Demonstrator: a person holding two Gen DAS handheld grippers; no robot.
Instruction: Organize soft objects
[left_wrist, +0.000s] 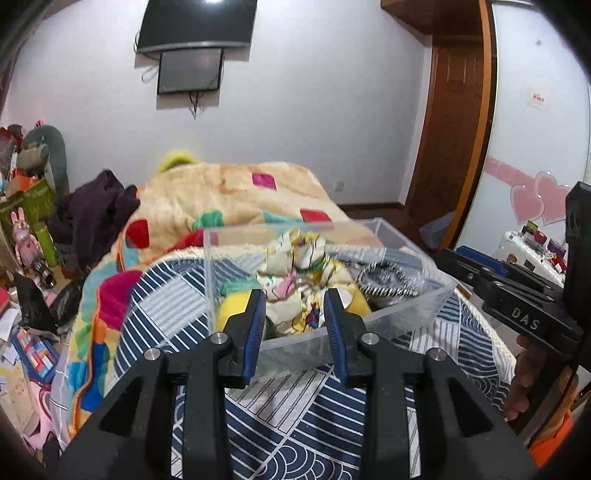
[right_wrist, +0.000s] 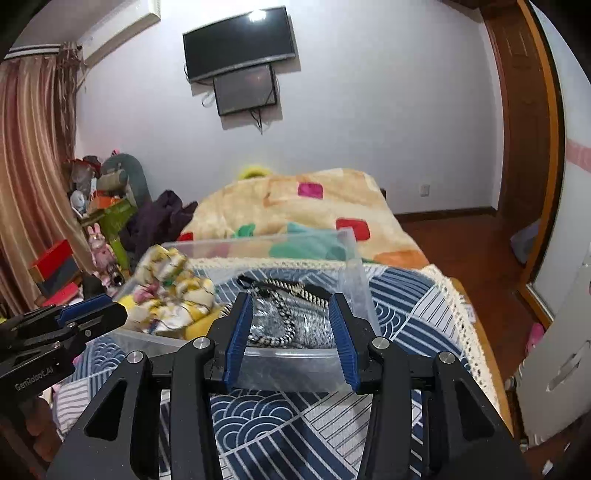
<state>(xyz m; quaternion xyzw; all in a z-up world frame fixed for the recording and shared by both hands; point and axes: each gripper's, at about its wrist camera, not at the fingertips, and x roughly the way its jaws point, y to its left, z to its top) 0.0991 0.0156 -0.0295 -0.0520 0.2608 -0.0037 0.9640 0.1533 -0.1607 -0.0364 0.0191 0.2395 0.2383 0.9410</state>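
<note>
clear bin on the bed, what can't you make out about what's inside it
- Left wrist view: the yellow soft item is mostly hidden under the patterned cloth and behind the left gripper.
- Right wrist view: the black and white rope item is partly blocked by the right gripper.
- Both views: the clear bin floor is covered, so any deeper items are unseen.

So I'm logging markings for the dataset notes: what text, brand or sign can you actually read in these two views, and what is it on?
"DAS": white letters on the right gripper, on its black body, seen from the left wrist view.
"GenRobot.AI": on the left gripper, on its black body, seen from the right wrist view; the last letters are blurred.
Red print on the white sticker on the wardrobe door: too blurred to read.
</note>
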